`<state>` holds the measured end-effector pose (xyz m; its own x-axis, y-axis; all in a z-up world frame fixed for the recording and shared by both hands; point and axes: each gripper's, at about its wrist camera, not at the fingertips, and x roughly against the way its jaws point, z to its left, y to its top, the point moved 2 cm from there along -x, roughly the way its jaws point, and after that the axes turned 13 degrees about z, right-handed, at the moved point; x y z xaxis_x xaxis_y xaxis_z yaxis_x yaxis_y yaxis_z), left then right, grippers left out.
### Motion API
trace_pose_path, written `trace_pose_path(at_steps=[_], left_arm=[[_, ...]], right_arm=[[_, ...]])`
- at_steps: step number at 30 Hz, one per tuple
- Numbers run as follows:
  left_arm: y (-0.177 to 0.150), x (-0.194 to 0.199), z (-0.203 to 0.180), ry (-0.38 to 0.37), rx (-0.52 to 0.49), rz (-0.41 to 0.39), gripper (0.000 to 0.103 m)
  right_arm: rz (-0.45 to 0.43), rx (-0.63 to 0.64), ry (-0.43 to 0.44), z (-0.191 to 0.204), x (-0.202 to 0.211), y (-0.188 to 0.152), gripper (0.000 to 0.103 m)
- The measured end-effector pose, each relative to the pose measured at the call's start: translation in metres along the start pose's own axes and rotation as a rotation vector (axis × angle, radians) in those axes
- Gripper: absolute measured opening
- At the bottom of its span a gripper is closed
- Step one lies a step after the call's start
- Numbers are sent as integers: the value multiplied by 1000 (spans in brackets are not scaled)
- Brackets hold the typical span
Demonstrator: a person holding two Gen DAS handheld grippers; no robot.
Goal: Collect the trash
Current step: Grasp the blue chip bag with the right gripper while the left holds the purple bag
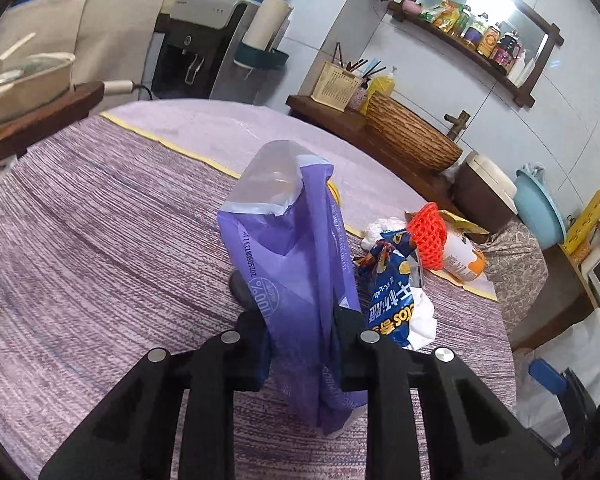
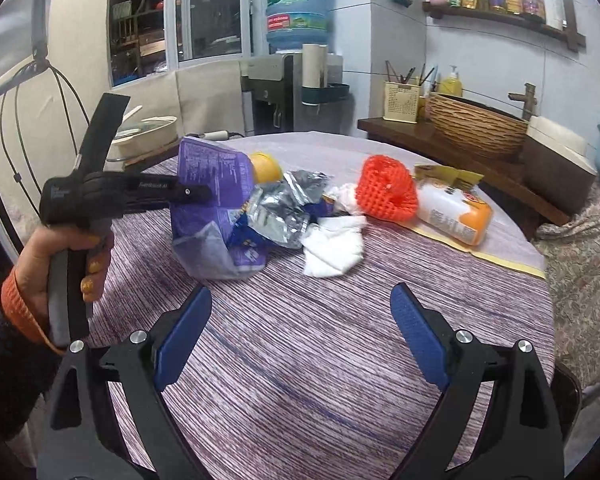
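Left gripper [image 1: 300, 344]: jaws clenched on the purple bag [image 1: 296, 264], pinching gathered film at 1 edge. The bag stands off the bench [image 1: 100, 220], mouth partly open toward the far side.

Right gripper [image 2: 300, 336]: jaws released, nothing between the blue pads [image 2: 184, 336]; it hangs over bare cloth, near the trash pile but not touching it.

Trash lies in 1 cluster just beside the bag: silver-lined snack wrapper [image 2: 284, 208], white tissue [image 2: 334, 250], orange foam net [image 2: 386, 190], white-and-orange packet [image 2: 454, 212]. A yellow item [image 2: 265, 167] sits behind the bag; I cannot tell what it is.

Step in hand, as I judge it: hold the bag open and feed pieces in.

Notes for doing it well:
- Keep the left pinch firm; thin film slips.
- Tilt the mouth toward the pile so the opening faces the right gripper.
- Take the nearest piece first, the tissue or wrapper; close on a raised fold, not flat on the cloth.
- Risk: the mouth collapses if the bag hangs from 1 edge only.
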<state>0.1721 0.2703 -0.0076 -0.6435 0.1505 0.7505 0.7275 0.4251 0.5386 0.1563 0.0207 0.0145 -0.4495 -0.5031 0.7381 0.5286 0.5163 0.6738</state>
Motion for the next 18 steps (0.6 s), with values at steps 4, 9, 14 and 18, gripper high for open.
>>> trace_pose_path(at_steps=[4,9,14,18], left_arm=[[-9,24,-3,44,-42,-51,20],[-20,50,7,56,-23,-99,20],[-27,66,18,64,4,-134,20],[-31,75,25,53,17,-145,20]], right_arm=[[3,9,36,13,-14,17,90],[24,12,77,29,-38,39,83],[56,35,61,44,-64,56,81],[99,58,27,54,-87,61,75]])
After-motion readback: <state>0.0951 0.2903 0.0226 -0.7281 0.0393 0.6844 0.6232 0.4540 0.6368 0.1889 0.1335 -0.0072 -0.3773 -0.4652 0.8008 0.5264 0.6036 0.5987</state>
